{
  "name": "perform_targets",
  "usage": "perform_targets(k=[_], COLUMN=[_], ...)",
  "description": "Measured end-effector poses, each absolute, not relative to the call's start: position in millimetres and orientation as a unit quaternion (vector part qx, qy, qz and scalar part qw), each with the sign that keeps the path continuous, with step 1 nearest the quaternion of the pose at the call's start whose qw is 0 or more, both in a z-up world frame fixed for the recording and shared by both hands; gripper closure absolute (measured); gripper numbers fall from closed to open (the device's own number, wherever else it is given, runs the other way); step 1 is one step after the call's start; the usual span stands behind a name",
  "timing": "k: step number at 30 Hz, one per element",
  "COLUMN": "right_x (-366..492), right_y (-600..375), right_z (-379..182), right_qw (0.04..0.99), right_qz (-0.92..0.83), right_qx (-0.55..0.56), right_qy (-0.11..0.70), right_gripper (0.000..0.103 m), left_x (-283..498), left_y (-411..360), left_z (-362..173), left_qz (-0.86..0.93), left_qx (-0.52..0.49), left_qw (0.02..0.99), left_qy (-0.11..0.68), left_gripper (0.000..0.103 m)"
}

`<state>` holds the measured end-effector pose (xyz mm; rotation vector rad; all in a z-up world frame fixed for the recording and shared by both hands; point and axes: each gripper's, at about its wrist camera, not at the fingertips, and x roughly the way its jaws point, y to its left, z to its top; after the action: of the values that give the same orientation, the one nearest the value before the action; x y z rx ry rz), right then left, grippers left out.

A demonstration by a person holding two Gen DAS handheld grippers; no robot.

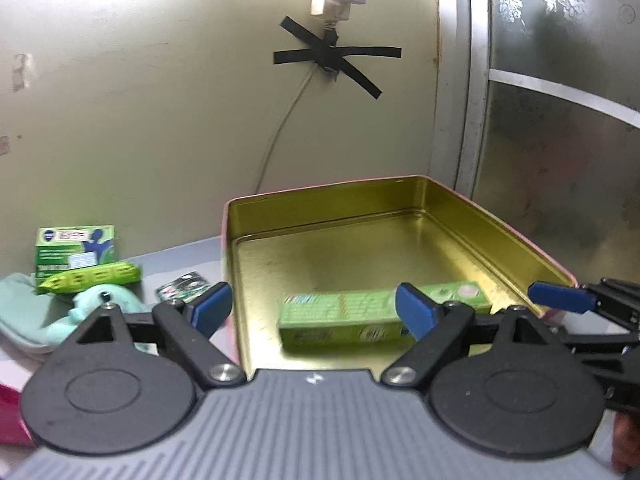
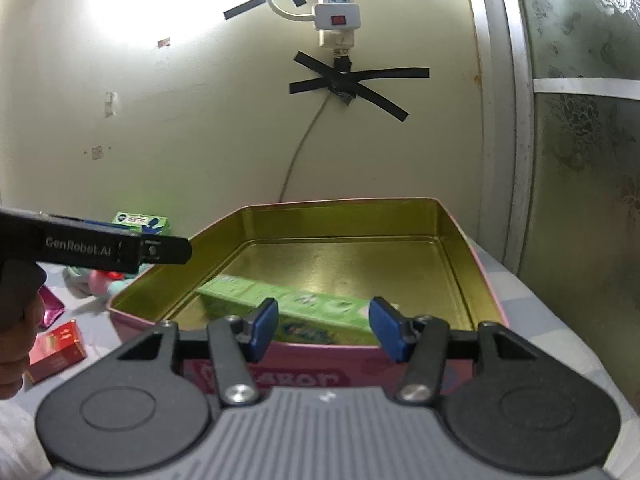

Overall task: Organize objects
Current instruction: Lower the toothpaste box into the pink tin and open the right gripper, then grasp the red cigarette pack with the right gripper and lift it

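A long green box [image 1: 344, 316] lies flat on the gold floor of an open pink tin [image 1: 440, 196], close to its near wall. My left gripper [image 1: 314, 312] hovers above the tin's near-left part, jaws wide open and holding nothing. From the right wrist view the same green box [image 2: 304, 308] lies slanted inside the tin [image 2: 340, 204]. My right gripper [image 2: 325, 324] hangs just in front of the tin's near wall, open with only air between its blue pads. A blue-padded finger [image 1: 560, 300] of the right gripper shows at the tin's right edge.
Left of the tin lie a green carton [image 1: 76, 248], a green packet [image 1: 92, 280], a teal plush toy [image 1: 100, 300], a small dark packet [image 1: 184, 286] and a pale cloth [image 1: 16, 296]. A red box [image 2: 60, 348] and a magenta wrapper [image 2: 50, 306] sit nearer. Wall behind, door frame at right.
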<state>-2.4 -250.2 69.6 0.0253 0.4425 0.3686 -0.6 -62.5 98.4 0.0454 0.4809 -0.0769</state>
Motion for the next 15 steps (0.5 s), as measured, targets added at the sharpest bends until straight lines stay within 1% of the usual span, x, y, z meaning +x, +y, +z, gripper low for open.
perform_targets(k=[3,5,8,10,11,15], right_x=[-14,-21,-34,-42,-45,-61], right_y=[-242,-233,-215,-200,-193,-158], right_z=[69,69,68,64,63,50], right_qw=[0.956,0.953,0.947,0.941,0.937,0.916], right_qz=[0.199,0.214,0.237,0.253,0.263,0.302], right_qx=[0.022,0.026,0.024,0.021,0.020,0.013], right_qy=[0.213,0.211,0.216,0.225,0.231,0.264], right_gripper=[0.050,0.049,0.049,0.048,0.046,0.046], left_x=[-16,-33,-59,-75,-81,-105], left_y=[-48,-32,-5,16,26,70], left_z=[99,99,94,88,86,73], left_qz=[-0.024,-0.007,0.024,0.045,0.055,0.099], left_qx=[0.021,0.018,0.014,0.001,-0.007,-0.051], left_qw=[0.973,0.975,0.975,0.973,0.971,0.963], left_qy=[0.229,0.223,0.221,0.227,0.231,0.246], left_gripper=[0.011,0.008,0.008,0.008,0.008,0.008])
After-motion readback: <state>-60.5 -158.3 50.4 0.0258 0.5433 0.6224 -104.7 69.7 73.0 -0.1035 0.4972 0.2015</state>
